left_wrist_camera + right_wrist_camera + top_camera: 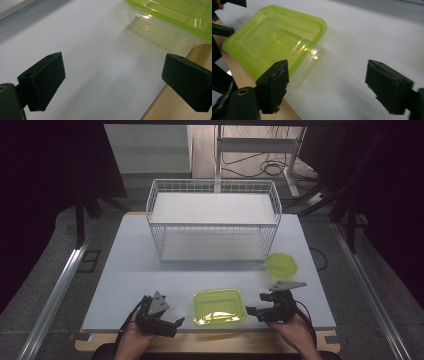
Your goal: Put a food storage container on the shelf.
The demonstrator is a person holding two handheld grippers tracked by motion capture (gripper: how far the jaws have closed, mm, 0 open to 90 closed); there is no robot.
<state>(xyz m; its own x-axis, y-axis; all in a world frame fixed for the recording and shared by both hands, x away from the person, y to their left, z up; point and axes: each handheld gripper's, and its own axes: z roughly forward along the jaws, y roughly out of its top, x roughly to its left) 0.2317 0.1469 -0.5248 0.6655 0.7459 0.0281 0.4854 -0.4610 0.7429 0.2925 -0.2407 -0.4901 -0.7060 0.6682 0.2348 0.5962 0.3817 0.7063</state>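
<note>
We judged the main risk to be the green-lidded container [219, 306] itself: it sat at the near edge of the desk [130, 270], at six o'clock on the surface, its clear base close to the wooden lip, so a push from one side alone could have skidded it off toward the person or spun it round. Its smooth clear walls and slightly raised lid rim looked slippery to us, and a grip taken on the lid only might have popped the lid loose rather than lifted the box. The left hand-held gripper [172, 324] lay at about seven o'clock, low over the desk, held level and pointing toward the container's left side; its jaws stood wide apart with nothing between them, the container [170, 22] just ahead and apart from them. The right hand-held gripper [254, 304] lay at about five o'clock, likewise low and aimed inward at the container's right side, its jaws well apart and holding nothing, the container [274, 42] beyond its left jaw. A small round green lid [281, 265] rested at three o'clock, and the white wire basket [214, 220] stood at twelve o'clock, both well clear of either hand.
</note>
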